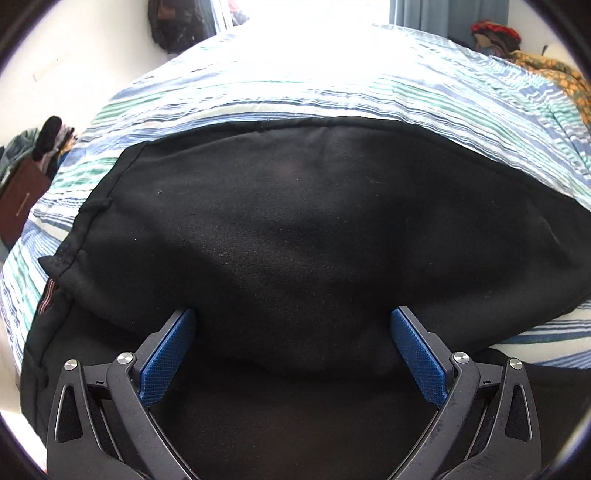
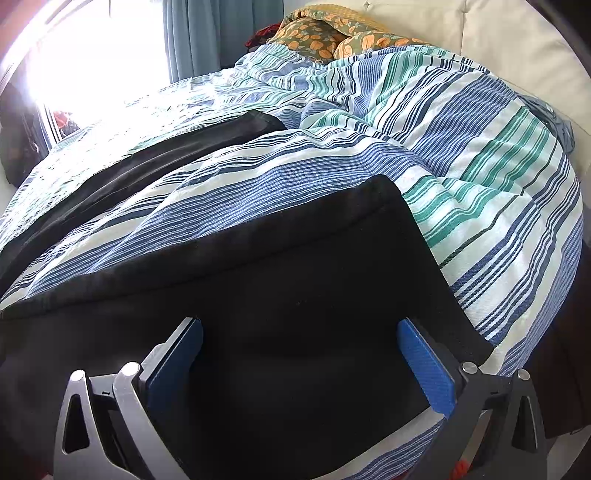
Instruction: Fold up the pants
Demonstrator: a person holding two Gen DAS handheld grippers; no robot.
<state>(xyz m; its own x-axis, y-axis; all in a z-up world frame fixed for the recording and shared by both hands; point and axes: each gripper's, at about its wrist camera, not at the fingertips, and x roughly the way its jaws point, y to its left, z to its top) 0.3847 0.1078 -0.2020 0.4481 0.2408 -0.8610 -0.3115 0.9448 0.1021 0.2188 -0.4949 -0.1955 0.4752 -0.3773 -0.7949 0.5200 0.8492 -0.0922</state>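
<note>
Black pants [image 1: 295, 206] lie spread on a blue, green and white striped bedspread [image 1: 332, 88]. My left gripper [image 1: 293, 314] stands open just over the dark cloth, its blue pads [image 1: 173, 354] wide apart; a fold of fabric bulges between them. In the right wrist view, my right gripper [image 2: 301, 325] is open too, hovering over a flat black part of the pants [image 2: 295, 258] with a square corner at its far right. Another black stretch of the pants [image 2: 166, 151] runs diagonally across the bed further back.
An orange-flowered cloth [image 2: 332, 37] lies bunched at the head of the bed against a cream headboard [image 2: 498, 40]. A bright window with blue curtains [image 2: 207, 33] is behind. A brown box [image 1: 22, 199] and piled clothes stand beside the bed at left.
</note>
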